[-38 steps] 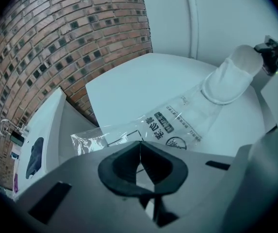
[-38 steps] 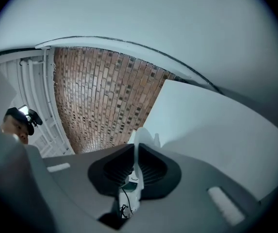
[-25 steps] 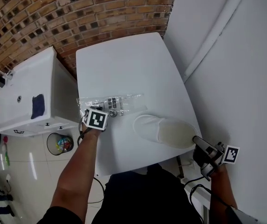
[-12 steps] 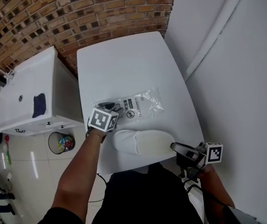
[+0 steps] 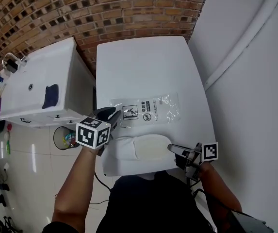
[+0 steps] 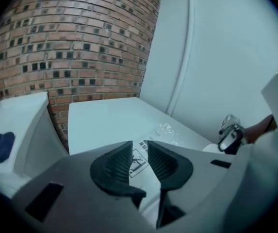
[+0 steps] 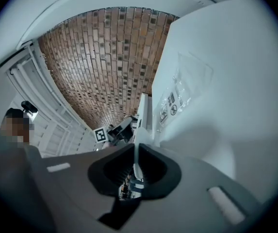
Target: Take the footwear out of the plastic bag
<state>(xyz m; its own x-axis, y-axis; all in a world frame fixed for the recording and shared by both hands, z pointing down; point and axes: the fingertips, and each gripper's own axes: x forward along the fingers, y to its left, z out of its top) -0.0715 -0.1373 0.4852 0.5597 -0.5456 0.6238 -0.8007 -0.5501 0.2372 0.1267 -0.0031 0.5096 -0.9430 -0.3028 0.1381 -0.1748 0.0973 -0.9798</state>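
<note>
On the tabletop (image 5: 143,62), right tongs (image 5: 171,148) clamp the slipper (image 5: 146,148) by its rim; left tongs (image 5: 109,116), just narrowing and empty, hang near the plastic bag (image 5: 151,108).

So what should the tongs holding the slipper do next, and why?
Probably open the right tongs and let go. They pinch the edge of the slipper, which already lies on the table, clear of the plastic bag.
</note>
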